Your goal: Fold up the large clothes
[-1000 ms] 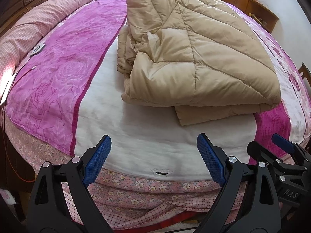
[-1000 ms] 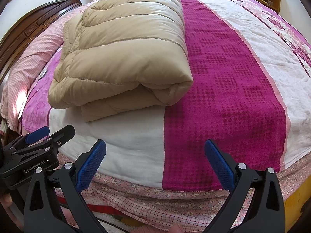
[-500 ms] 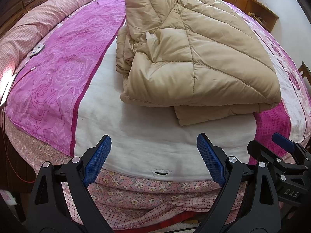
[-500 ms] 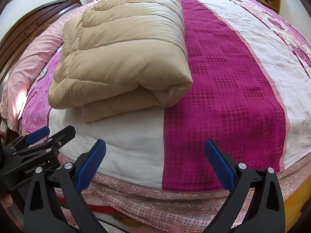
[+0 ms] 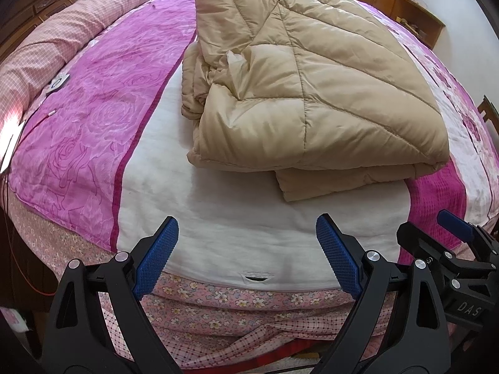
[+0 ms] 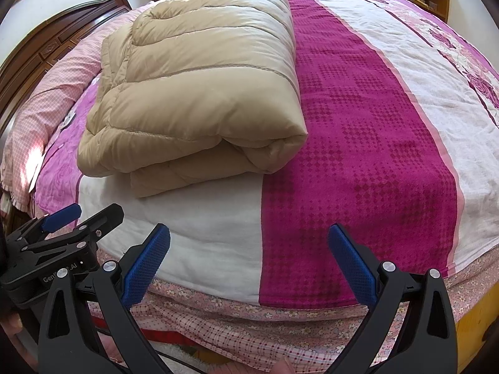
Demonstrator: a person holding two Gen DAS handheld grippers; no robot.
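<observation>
Both grippers hovered side by side off the bed's near edge, the left gripper [image 5: 246, 255] and right gripper [image 6: 249, 260] spread wide and holding nothing. A folded beige padded coat [image 5: 312, 93] lay beyond them on the pink-and-white bedspread [image 6: 358, 143], untouched.

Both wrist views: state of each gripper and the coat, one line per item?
left gripper: open, empty, held off the near edge of the bed.
right gripper: open, empty, beside the left one.
beige padded coat: folded into a thick bundle, lying on the bedspread, untouched by either gripper.
</observation>
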